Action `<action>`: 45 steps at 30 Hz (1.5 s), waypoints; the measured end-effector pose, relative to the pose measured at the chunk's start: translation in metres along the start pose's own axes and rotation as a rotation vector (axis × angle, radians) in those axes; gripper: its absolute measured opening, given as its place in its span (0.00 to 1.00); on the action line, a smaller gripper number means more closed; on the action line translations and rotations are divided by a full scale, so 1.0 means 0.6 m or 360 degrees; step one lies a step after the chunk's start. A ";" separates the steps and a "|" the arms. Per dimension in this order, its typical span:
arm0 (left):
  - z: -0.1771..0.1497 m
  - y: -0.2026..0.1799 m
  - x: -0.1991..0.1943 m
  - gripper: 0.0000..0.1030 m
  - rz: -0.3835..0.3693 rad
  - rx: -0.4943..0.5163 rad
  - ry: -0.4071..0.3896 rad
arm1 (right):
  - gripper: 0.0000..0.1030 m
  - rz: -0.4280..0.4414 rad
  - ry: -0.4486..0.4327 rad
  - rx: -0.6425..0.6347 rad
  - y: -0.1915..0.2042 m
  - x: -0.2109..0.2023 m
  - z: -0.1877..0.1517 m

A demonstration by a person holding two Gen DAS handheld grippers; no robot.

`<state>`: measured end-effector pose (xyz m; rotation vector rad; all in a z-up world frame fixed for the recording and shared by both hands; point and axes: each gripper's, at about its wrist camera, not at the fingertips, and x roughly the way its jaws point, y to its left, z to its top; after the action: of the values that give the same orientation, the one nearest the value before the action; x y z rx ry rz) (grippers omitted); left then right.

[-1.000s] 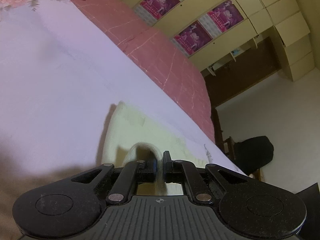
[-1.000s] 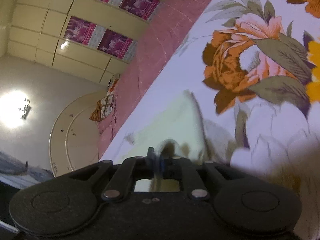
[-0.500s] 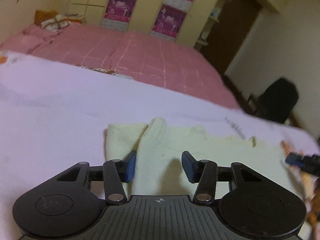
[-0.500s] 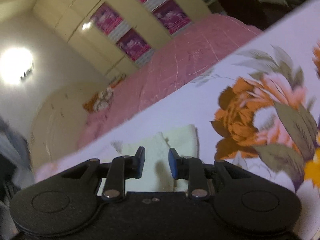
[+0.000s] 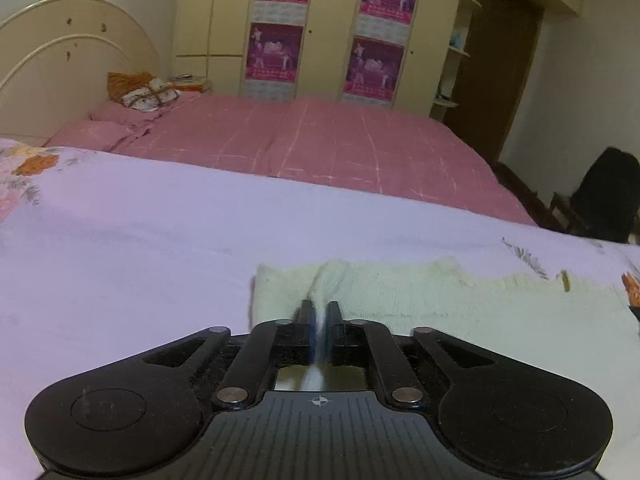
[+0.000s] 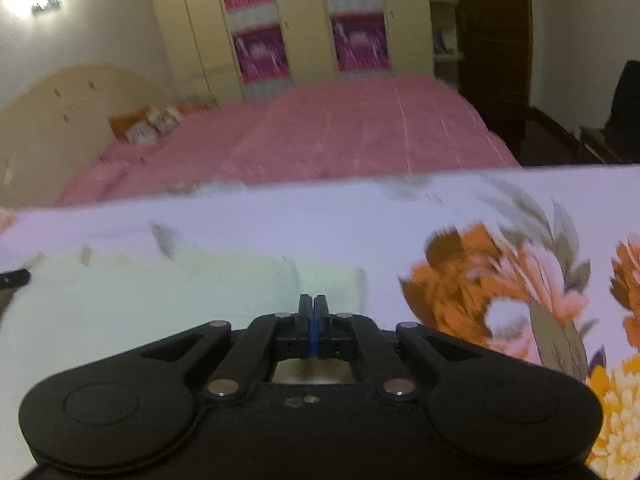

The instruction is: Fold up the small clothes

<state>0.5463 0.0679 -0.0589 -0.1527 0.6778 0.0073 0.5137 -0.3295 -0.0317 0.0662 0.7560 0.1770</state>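
Note:
A pale yellow knitted garment (image 5: 420,292) lies flat on the lilac floral sheet (image 5: 160,240). My left gripper (image 5: 319,312) is at the garment's left end, its jaws closing on a raised ridge of the cloth that runs between the pads. In the right wrist view the same garment (image 6: 160,292) spreads to the left. My right gripper (image 6: 313,306) sits over its right end with the blue pads pressed together. No cloth shows between them, though a small crease runs up to the tips.
A pink checked bedspread (image 5: 320,144) covers the bed beyond the sheet, with a curved headboard (image 5: 60,64) and a bundle of cloth at the back left. Cream wardrobes with purple posters (image 5: 276,52) line the far wall. A dark chair (image 5: 600,200) stands right.
Both grippers rolled from tilted to level. Each let go of the garment, opened over it half a second ago, then closed again, the left one on a pinched ridge of cloth.

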 end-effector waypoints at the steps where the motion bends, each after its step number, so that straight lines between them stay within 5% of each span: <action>1: 0.003 0.002 -0.008 0.34 0.0016 -0.0005 -0.0021 | 0.01 -0.0006 -0.0006 0.0004 -0.005 -0.003 -0.004; 2: 0.005 0.003 -0.021 0.65 0.0035 -0.0019 -0.0066 | 0.08 -0.0013 -0.0025 0.0017 -0.004 -0.011 -0.006; 3: 0.006 0.000 -0.042 0.72 0.0076 -0.0016 -0.0163 | 0.15 -0.0013 -0.0047 0.0031 0.000 -0.020 -0.007; 7: 0.001 -0.044 -0.073 0.72 -0.0147 0.0099 -0.0232 | 0.19 0.0114 -0.0119 -0.0062 0.051 -0.040 -0.006; 11: -0.013 -0.127 -0.066 0.69 -0.0328 0.0415 -0.0149 | 0.22 0.0283 -0.0099 -0.0265 0.137 -0.027 -0.011; 14: -0.021 -0.156 -0.042 0.69 -0.0382 0.0475 -0.0047 | 0.30 0.0357 -0.0069 -0.0439 0.200 -0.014 -0.017; 19: -0.038 -0.134 -0.027 0.71 -0.0276 0.0458 -0.0038 | 0.37 0.0265 -0.0030 -0.0573 0.216 0.011 -0.017; 24: -0.044 -0.033 -0.034 0.71 -0.0148 0.0277 -0.0076 | 0.36 0.0069 -0.0025 -0.0391 0.107 -0.006 -0.011; 28: -0.047 -0.037 -0.035 0.71 -0.0077 0.0284 -0.0083 | 0.36 0.0017 -0.0029 -0.0326 0.061 -0.009 -0.014; 31: -0.054 -0.068 -0.076 0.71 -0.0205 0.0299 -0.0195 | 0.37 -0.0001 -0.0105 -0.0334 0.092 -0.037 -0.019; 33: -0.067 -0.111 -0.086 0.71 -0.0275 0.0353 -0.0202 | 0.37 0.0106 -0.0158 -0.0342 0.123 -0.059 -0.028; 35: -0.093 -0.150 -0.094 0.71 -0.0355 0.0438 -0.0165 | 0.35 0.0207 -0.0121 -0.0405 0.160 -0.056 -0.041; 39: -0.138 -0.173 -0.095 0.71 -0.0328 0.0582 -0.0062 | 0.36 0.0250 -0.0065 -0.0583 0.229 -0.047 -0.085; 45: -0.137 -0.091 -0.116 0.71 -0.0251 0.0447 -0.0076 | 0.35 0.0037 -0.0051 -0.0408 0.138 -0.070 -0.093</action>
<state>0.4441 0.0049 -0.0711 0.0643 0.6108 -0.2338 0.4345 -0.2562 -0.0336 -0.1650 0.6959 0.2932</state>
